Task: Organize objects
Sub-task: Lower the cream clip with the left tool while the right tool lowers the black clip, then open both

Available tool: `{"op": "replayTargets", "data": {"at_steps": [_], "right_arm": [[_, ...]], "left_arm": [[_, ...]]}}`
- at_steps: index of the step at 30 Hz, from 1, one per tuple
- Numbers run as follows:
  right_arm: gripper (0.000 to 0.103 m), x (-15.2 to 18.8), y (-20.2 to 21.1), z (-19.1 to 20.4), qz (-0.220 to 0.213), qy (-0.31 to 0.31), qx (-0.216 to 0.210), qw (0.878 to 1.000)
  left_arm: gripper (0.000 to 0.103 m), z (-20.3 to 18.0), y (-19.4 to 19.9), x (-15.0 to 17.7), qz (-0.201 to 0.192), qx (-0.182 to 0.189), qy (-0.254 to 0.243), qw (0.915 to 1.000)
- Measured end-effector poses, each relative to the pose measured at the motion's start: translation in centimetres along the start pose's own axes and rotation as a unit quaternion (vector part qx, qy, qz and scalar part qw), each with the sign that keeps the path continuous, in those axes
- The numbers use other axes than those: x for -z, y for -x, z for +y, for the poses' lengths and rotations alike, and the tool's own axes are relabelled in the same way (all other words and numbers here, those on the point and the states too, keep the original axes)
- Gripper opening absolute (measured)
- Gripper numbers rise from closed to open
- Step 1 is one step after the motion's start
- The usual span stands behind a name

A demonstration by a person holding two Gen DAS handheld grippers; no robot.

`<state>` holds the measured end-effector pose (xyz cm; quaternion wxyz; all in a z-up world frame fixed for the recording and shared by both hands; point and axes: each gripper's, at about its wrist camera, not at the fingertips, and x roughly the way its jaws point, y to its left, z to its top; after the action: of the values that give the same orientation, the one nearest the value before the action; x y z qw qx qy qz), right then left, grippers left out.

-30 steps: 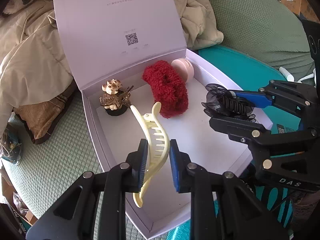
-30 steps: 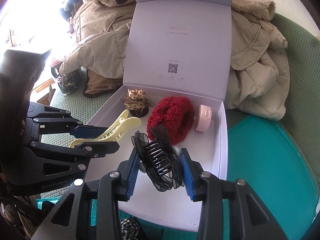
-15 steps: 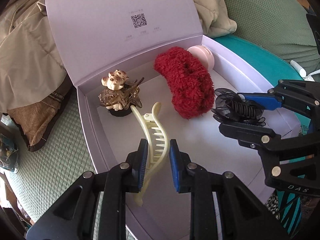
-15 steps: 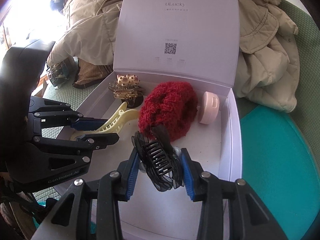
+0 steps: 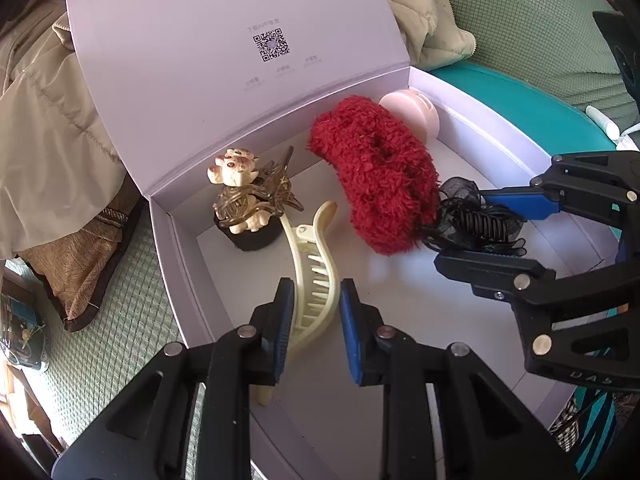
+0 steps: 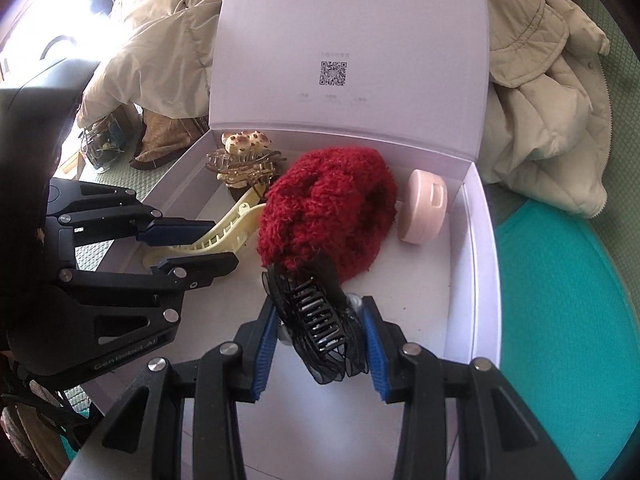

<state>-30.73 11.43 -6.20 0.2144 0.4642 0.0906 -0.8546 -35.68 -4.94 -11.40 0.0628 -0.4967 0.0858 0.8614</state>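
Note:
An open lilac box (image 5: pixel 496 136) (image 6: pixel 476 240) lies on a green cushion. My left gripper (image 5: pixel 314 312) (image 6: pixel 192 244) is shut on a cream claw hair clip (image 5: pixel 312 276) (image 6: pixel 224 236), low inside the box at its left. My right gripper (image 6: pixel 320 344) (image 5: pixel 492 236) is shut on a black mesh hair clip (image 6: pixel 320 320) (image 5: pixel 476 224), low over the box floor beside a red fluffy scrunchie (image 5: pixel 376 176) (image 6: pixel 328 208). A brown clip with cream mushrooms (image 5: pixel 248 196) (image 6: pixel 244 160) and a pink round case (image 5: pixel 416 112) (image 6: pixel 424 208) lie at the back.
The box lid (image 5: pixel 240 40) (image 6: pixel 348 48) stands upright behind. Beige padded coats (image 5: pixel 44 120) (image 6: pixel 540 100) lie around it. A teal mat (image 6: pixel 560 300) lies to the right and a brown cushion (image 5: pixel 76 260) to the left.
Both grippers have moved forward and down into the box with their clips. The black clip now sits against the red scrunchie, and the cream clip is near the mushroom clip.

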Motion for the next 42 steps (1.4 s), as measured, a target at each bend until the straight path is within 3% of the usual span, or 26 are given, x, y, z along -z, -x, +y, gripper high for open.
{"op": "replayTargets", "data": {"at_steps": [14,27,37,39,41,42], "right_arm": [[0.04,-0.1,-0.5,0.1,0.019,-0.005,0.009,1.0],[0.041,-0.3,-0.7,0.4,0.034,-0.007,0.017,0.999],[0.041,-0.6,0.7,0.0,0.032,0.001,0.032,0.999],[0.043,-0.6,1.6,-0.3,0.03,0.004,0.032,0.999],[0.056,-0.8,1.9,0.0,0.023,0.007,0.036,0.999],[0.057,-0.9,2.2,0.0,0.018,0.009,0.037,0.999]], "left_arm": [[0.023,-0.5,0.0,-0.1,-0.001,-0.007,-0.023,0.9997],[0.034,0.9,1.0,0.1,-0.005,-0.003,0.0,1.0],[0.036,1.6,3.3,-0.1,-0.019,-0.013,0.015,0.9996],[0.037,1.7,4.0,-0.1,-0.023,-0.015,0.016,0.9995],[0.041,1.7,4.6,-0.5,-0.028,-0.017,0.017,0.9993],[0.043,1.7,5.0,-0.5,-0.031,-0.019,0.018,0.9992]]}}
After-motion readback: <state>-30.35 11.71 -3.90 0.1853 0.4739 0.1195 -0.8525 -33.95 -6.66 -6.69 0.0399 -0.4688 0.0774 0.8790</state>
